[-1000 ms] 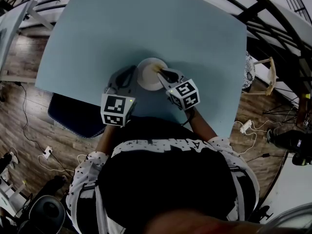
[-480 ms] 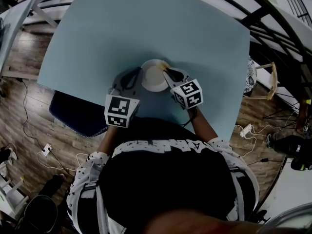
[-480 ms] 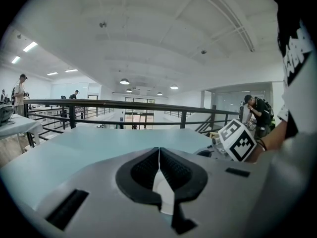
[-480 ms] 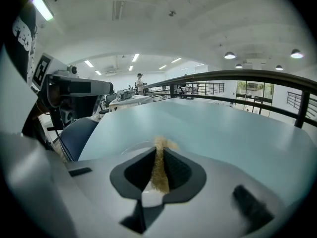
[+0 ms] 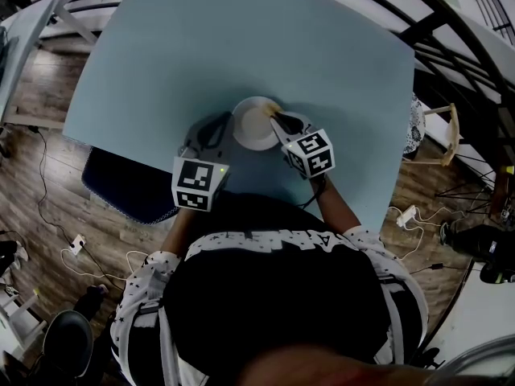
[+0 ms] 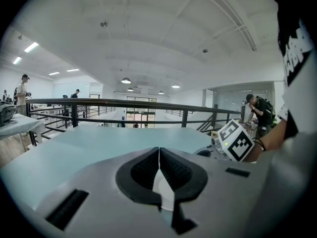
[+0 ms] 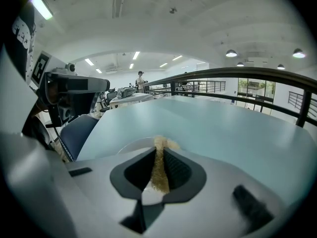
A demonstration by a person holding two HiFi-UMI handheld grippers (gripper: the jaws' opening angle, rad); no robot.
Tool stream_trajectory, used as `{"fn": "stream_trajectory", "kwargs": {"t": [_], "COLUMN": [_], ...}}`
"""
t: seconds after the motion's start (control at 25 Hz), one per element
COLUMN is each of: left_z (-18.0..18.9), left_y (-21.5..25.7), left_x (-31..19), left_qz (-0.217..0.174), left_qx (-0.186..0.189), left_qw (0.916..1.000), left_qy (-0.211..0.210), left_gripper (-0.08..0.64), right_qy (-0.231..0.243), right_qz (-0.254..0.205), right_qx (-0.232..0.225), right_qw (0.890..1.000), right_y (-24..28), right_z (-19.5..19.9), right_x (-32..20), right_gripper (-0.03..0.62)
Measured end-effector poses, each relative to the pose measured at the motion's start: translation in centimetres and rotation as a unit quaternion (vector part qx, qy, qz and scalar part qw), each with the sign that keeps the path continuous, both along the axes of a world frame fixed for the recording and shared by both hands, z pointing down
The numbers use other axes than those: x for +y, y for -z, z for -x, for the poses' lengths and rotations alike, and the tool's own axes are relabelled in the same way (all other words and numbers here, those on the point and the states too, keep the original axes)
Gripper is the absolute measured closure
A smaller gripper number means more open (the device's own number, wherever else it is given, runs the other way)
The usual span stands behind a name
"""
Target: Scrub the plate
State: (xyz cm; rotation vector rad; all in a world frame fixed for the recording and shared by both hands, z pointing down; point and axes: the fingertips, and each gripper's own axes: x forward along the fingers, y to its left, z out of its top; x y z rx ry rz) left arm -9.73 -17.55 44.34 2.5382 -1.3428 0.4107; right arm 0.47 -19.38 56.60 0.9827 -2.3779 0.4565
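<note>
Head view, steeply from above: a person stands at a pale blue table (image 5: 241, 39); a small white plate (image 5: 251, 129) lies flat on it, close to the near edge and between the two grippers.

(a) The left gripper (image 6: 158, 153) has its jaws drawn together on the plate's left rim; a sliver of white shows between the black pads, so it is judged to be pinning the plate in place.

(b) The right gripper (image 7: 159, 155) has its jaws clamped on a tan, fibrous scrubbing pad (image 7: 159, 168); the pad's frayed end sticks out past the tips and lies over the plate's far right rim.

Step in hand, by judgement: scrubbing is under way, one gripper steadying and the other working.

Handling, by judgement: the plate looks stiff, smooth and light; its material cannot be told; on so smooth a table it would probably slide or spin under a sideways rub, so it needs holding at the rim on the side away from the scrubbed patch; the thin rim gives little purchase, and a hard squeeze could chip it if it is ceramic. The scrubbing pad looks soft and springy; gripped across its middle, with only a short stub projecting, it should bend less and press more evenly.
</note>
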Motion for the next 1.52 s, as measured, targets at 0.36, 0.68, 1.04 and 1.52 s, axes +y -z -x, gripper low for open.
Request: {"fn": "stream_trajectory", "kwargs": {"t": [0.36,0.68,1.04,1.52], "left_z": [0.2,-0.4,-0.9,-1.0], "left_y": [0.0,-0.1,0.0,0.0], "left_x": [0.3,0.2,0.2,0.4], "left_qz": [-0.001,-0.001,-0.001,-0.002], "left_qx": [-0.001,0.000,0.000,0.000], "left_qw": [1.0000,1.0000,1.0000,0.9999], "left_qy": [0.002,-0.003,-0.007,-0.011], "left_gripper": [0.545,0.545,0.545,0.545], "right_qy": [-0.001,0.002,0.010,0.025], "right_qz": [0.005,0.009,0.017,0.019], "right_qx": [-0.003,-0.002,-0.005,-0.015], "right_qw": [1.000,1.000,1.000,0.999], "right_y": [-0.2,-0.5,-0.7,-0.3], "right_z": [0.1,0.1,0.4,2.0], "right_x": [0.6,1.3,2.1,3.5], "right_gripper": [0.540,0.540,0.540,0.540]}}
